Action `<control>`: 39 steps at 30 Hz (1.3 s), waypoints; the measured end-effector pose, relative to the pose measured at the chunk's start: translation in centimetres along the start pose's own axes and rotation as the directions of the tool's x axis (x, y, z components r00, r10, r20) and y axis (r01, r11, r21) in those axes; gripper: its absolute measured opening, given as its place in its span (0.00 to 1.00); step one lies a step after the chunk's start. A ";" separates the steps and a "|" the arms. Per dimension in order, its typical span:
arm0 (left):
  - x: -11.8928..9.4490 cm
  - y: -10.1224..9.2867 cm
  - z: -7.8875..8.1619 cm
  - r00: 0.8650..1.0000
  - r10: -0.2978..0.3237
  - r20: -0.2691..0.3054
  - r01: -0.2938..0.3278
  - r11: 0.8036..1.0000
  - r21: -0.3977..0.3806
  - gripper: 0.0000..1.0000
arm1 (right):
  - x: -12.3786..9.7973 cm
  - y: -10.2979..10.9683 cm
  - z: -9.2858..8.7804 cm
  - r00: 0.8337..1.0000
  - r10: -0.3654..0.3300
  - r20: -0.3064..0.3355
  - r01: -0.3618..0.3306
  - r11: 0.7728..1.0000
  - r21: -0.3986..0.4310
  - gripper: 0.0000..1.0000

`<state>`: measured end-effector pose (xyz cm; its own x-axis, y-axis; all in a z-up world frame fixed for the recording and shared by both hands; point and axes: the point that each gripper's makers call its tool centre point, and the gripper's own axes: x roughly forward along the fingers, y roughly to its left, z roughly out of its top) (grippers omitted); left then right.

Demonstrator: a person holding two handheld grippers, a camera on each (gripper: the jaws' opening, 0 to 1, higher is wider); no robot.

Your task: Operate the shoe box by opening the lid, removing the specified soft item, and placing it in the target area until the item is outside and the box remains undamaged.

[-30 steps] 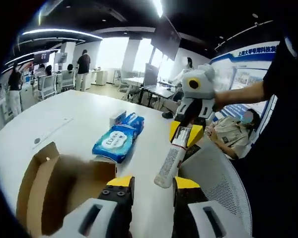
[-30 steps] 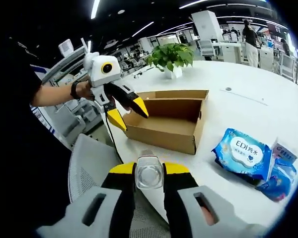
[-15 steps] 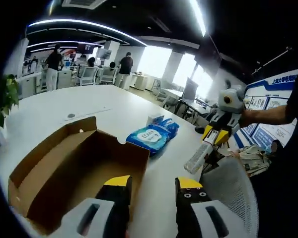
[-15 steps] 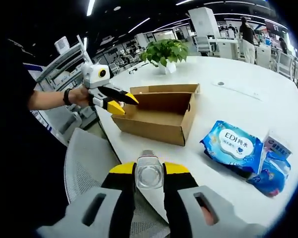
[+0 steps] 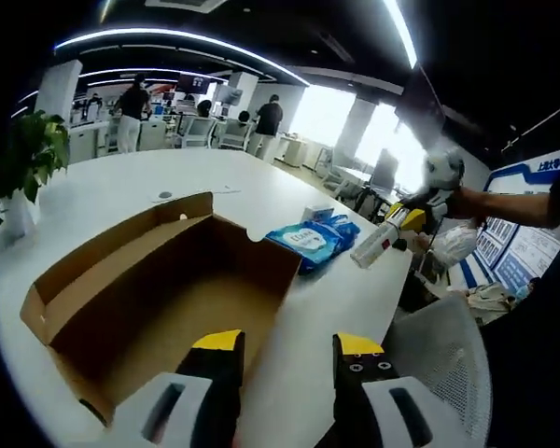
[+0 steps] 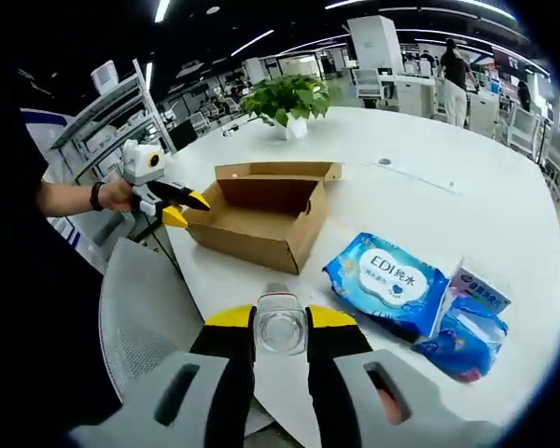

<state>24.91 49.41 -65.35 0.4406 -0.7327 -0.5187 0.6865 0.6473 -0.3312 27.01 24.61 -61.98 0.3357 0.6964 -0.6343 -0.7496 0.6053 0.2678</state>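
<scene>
Right now, as pictured:
Left tool [image 5: 285,347]: jaws parted, nothing between them; hovered at the near rim of the shoe box; seen from the right gripper view [image 6: 175,207] at the box's far-left end, gripped by a hand [image 6: 115,194].
Right tool [image 6: 280,322]: clenched on a clear bottle [image 6: 281,322], cap end toward the camera; seen from the left gripper view [image 5: 413,215] beyond the table edge, bottle [image 5: 373,245] slanting down from its jaws.
Shoe box [image 5: 159,280]: brown cardboard, open, no lid seen on it, interior bare as far as visible; lay directly ahead of the left tool on the white table [image 5: 103,191].
Wipes pack [image 6: 385,284]: blue, soft, lay outside the box, ahead and right of the right tool; also past the box's far corner from the left tool [image 5: 310,240].
Small carton [image 6: 478,287]: rested just beyond the wipes pack.
Blue pouch [image 6: 465,334]: lay beside the wipes pack, to the right.
Potted plant [image 6: 284,101]: stood well beyond the box.
Mesh chair [image 6: 145,317]: stood below the table edge, left of the right tool.
</scene>
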 end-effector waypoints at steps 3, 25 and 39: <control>-0.3 0.2 0.0 1.000 0.014 0.008 -0.014 1.000 -0.011 0.38 | -0.8 -1.6 0.5 1.000 -0.021 0.001 0.021 1.000 0.003 0.18; -3.7 1.7 -1.0 0.987 0.154 0.045 -0.148 0.983 -0.105 0.38 | -1.2 -11.2 5.0 0.991 -0.126 -0.034 0.123 0.988 -0.095 0.18; -5.1 2.5 -1.2 0.975 0.216 0.054 -0.207 0.968 -0.141 0.38 | 1.2 -14.8 6.4 0.975 -0.152 -0.165 0.091 0.940 -0.329 0.18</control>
<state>23.63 54.99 -64.50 0.6091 -0.5853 -0.5352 0.4919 0.8081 -0.3240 42.12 18.95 -62.08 0.3470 0.5232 -0.7784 -0.8618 0.5054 -0.0444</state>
